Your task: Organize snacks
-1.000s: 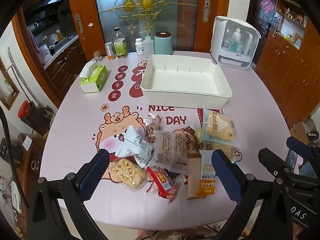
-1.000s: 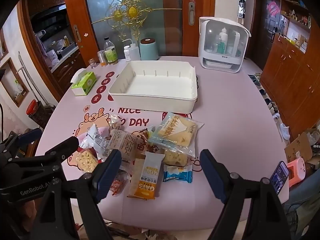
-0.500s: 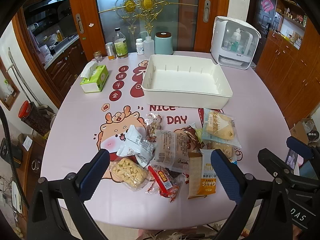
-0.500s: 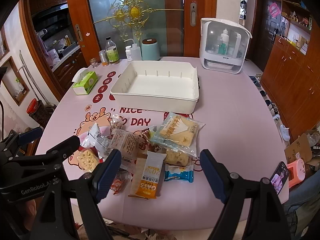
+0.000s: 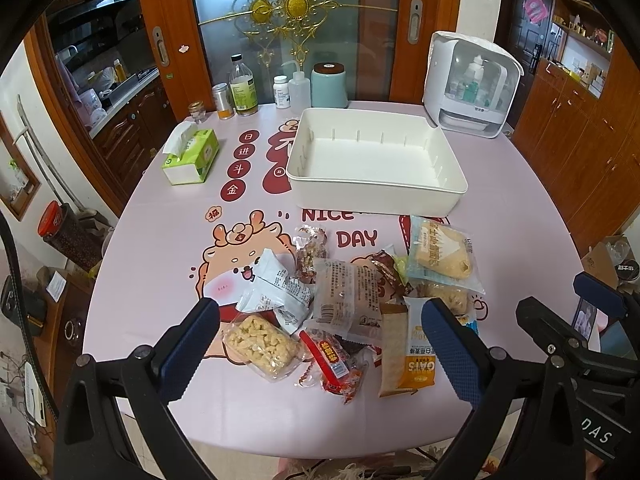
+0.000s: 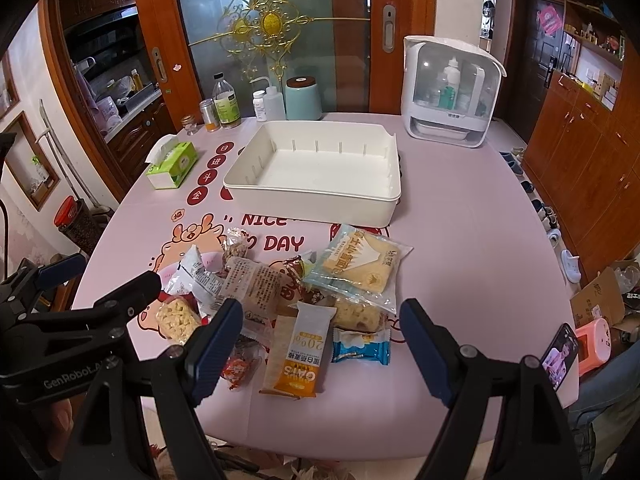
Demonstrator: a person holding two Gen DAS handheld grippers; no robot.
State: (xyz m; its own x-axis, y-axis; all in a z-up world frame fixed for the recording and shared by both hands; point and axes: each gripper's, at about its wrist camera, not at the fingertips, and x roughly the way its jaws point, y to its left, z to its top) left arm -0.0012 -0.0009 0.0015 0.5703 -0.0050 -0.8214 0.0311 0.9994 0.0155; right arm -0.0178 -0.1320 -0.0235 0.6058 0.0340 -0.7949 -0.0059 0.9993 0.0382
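A pile of wrapped snacks lies on the pink table near its front edge: an orange oat bar [image 5: 418, 344] [image 6: 298, 350], a clear bag of yellow puffs [image 5: 260, 342], a red pack [image 5: 334, 362], a large cake bag [image 5: 440, 256] [image 6: 360, 266] and a blue pack [image 6: 360, 350]. An empty white bin [image 5: 372, 196] [image 6: 312, 200] stands behind them. My left gripper [image 5: 320, 340] is open and empty above the pile's near side. My right gripper [image 6: 320, 340] is open and empty over the oat bar.
A green tissue box [image 5: 192, 156] sits at the left. Bottles and a teal canister [image 5: 329, 85] line the table's back edge. A white bottle cabinet [image 5: 472, 84] stands at the back right. The right gripper's body [image 5: 580, 344] shows at the lower right.
Both grippers have drifted very slightly forward over the pile. The snacks and bin have not moved.
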